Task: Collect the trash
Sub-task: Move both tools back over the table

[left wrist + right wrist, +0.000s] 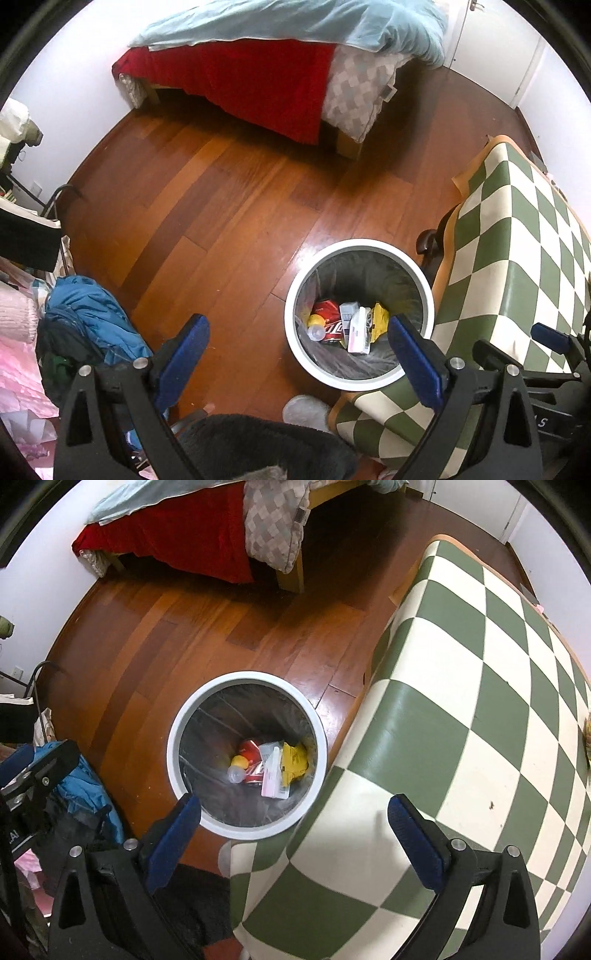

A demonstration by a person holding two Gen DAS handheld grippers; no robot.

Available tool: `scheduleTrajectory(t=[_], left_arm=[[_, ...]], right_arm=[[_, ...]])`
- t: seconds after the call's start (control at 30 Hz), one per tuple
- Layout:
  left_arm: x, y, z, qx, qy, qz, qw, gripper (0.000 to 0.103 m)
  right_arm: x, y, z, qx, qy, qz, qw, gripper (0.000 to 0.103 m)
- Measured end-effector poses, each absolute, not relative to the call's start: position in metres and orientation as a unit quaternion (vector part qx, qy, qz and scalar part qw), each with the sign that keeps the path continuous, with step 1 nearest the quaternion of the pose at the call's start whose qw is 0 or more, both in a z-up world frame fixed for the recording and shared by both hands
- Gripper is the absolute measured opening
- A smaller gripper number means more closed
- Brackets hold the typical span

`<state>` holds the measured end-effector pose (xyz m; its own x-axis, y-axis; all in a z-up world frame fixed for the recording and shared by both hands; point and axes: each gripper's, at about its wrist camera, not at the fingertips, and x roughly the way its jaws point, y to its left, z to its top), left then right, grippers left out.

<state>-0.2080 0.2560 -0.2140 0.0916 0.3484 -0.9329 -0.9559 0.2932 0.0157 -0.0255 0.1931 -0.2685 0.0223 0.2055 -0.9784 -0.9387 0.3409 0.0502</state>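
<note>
Your landmark is the one white round bin (359, 314), which stands on the wood floor (229, 206) just beside the table with the green-and-cream checked cloth (517, 236). The trash lies in the bottom of it: one red soda can (328, 317), one yellow wrapper (380, 321), one small clear bottle with a yellow top (317, 328), and white cartons (358, 332) that overlap so much you cannot count them surely, two or perhaps three. The bin's dark liner hides whatever sits under that pile.

Your left gripper (299, 354) hangs above the floor with the bin's near rim partly behind one blue pad; its jaws stand wide apart and nothing is between them. Your right gripper (295, 834) is spread just as wide and empty, one pad over the bin's near rim, the other over the cloth.

In the left wrist view the right gripper shows only as a cut-off corner beyond the table. The bed (258, 70), far across the floor from the bin, is cropped at the top. The blue clothes heap (88, 317) to the bin's other side is half out of frame, and the grey fuzzy shape (258, 443) at the bottom edge is too cropped to identify.
</note>
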Motion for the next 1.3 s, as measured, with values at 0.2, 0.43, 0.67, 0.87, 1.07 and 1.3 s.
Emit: scheduleTrajectory(t=[0.2, 0.43, 0.67, 0.87, 1.07, 1.3], left_arm=[[-0.211, 0.245, -0.193, -0.313, 0.453, 0.502, 0.667, 0.098], [-0.206, 0.228, -0.145, -0.285, 0.431, 0.521, 0.680, 0.098], [-0.167, 0.208, -0.091, -0.253, 0.391, 0.513, 0.721, 0.098], [-0.082, 0.188, -0.090, -0.241, 0.394, 0.464, 0.756, 0.098], [0.043, 0.160, -0.141, -0.232, 0.447, 0.398, 0.766, 0.098], [0.178, 0.122, -0.199, -0.218, 0.518, 0.313, 0.766, 0.098]], right_arm=[[-0.025, 0.182, -0.252, -0.334, 0.524, 0.466, 0.630, 0.102], [-0.016, 0.160, -0.210, -0.274, 0.525, 0.496, 0.636, 0.102], [0.020, 0.121, -0.143, -0.155, 0.518, 0.532, 0.651, 0.102], [0.090, 0.071, -0.106, -0.101, 0.515, 0.503, 0.687, 0.102], [0.198, 0.003, -0.114, -0.108, 0.527, 0.395, 0.745, 0.102], [0.360, -0.082, -0.154, -0.124, 0.563, 0.236, 0.782, 0.102]])
